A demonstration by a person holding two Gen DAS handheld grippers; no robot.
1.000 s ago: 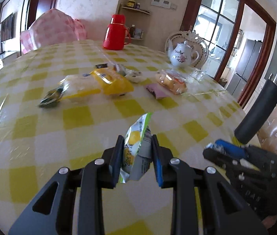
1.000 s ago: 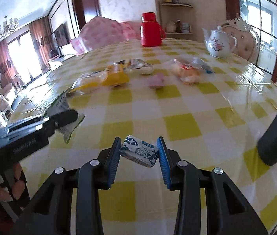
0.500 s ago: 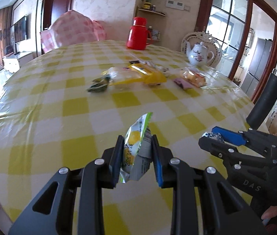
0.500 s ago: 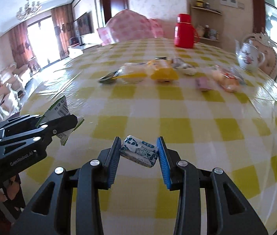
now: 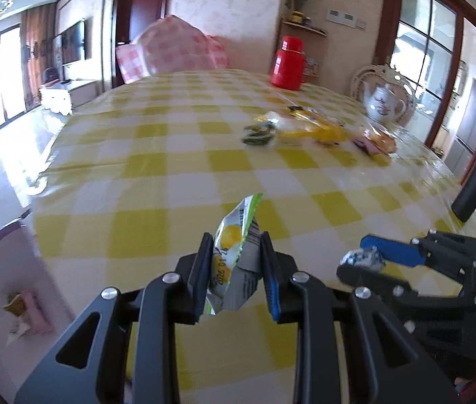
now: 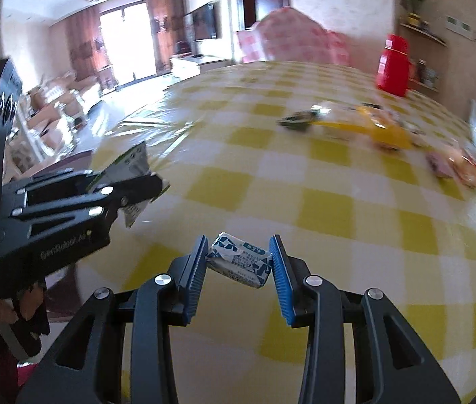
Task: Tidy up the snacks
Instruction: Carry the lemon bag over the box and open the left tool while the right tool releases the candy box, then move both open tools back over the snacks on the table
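My left gripper is shut on a green and yellow lemon snack packet, held upright above the near edge of the yellow checked table. In the right wrist view the same left gripper shows at the left with the packet in it. My right gripper is shut on a small blue and white wrapped snack; it also shows at the right of the left wrist view as the right gripper. A cluster of snack packets lies at the far right of the table.
A red flask and a white teapot stand at the table's far side. A pink checked chair cover rises behind the table. The table's left edge drops to the floor, where a pink item lies.
Both grippers have swung to the left along the table's near side, each keeping its snack. The snack cluster, flask and teapot have shifted to the right in both views.
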